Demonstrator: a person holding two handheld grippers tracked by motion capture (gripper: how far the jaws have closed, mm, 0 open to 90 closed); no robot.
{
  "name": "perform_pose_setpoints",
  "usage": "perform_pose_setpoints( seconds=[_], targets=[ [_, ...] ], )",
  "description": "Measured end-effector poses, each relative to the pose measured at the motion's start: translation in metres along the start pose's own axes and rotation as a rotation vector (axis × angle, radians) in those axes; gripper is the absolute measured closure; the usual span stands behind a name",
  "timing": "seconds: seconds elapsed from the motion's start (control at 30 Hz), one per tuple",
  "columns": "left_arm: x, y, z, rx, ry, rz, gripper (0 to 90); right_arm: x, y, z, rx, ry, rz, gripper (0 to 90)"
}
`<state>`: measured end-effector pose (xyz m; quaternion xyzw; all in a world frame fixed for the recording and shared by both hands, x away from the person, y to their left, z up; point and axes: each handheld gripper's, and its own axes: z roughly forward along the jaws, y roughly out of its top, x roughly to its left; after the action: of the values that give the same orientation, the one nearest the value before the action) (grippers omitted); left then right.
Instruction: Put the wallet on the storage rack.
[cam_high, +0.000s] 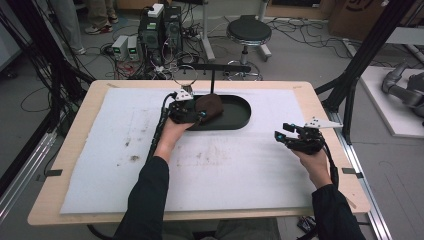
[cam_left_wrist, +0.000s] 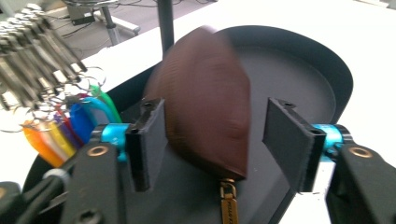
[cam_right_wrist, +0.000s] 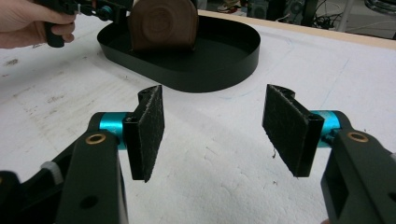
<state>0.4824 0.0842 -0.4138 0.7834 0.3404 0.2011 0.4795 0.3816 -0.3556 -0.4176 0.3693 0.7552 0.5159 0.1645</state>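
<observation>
A brown zip pouch stands on edge in the left end of a black oval tray. My left gripper reaches into the tray with the pouch between its jaws. The right pad stands clear of the pouch and the left pad is at its side, so the grip is open; the pouch looks blurred. A brass zip pull hangs at the pouch's lower end. My right gripper hovers open over the white mat to the tray's right, empty.
A bunch of keys with coloured tags hangs beside the tray's left end from a black stand. A white mat covers the wooden table. A stool and computer boxes stand on the floor behind.
</observation>
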Motion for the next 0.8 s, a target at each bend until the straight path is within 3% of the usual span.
perform_pose_setpoints(
  seconds=[0.17,0.27,0.43,0.6,0.8],
  targets=[
    [-0.006,0.006,-0.013,0.002,0.008,0.033,30.9,0.0,0.0,0.0,-0.001,0.001,-0.007,39.5],
    [-0.013,0.012,-0.026,0.002,-0.025,0.044,28.9,-0.001,0.0,0.0,0.003,0.0,0.003,39.0],
    [-0.027,0.014,-0.055,-0.07,-0.016,0.089,28.1,0.0,0.0,-0.001,-0.004,-0.005,-0.006,38.4],
    [-0.034,0.007,-0.089,-0.116,-0.002,0.111,28.1,0.001,0.0,-0.001,-0.003,-0.013,-0.007,35.1],
    [-0.034,-0.014,-0.128,-0.157,-0.003,0.091,27.4,0.002,0.001,0.0,-0.005,-0.017,-0.013,31.9]
  ],
)
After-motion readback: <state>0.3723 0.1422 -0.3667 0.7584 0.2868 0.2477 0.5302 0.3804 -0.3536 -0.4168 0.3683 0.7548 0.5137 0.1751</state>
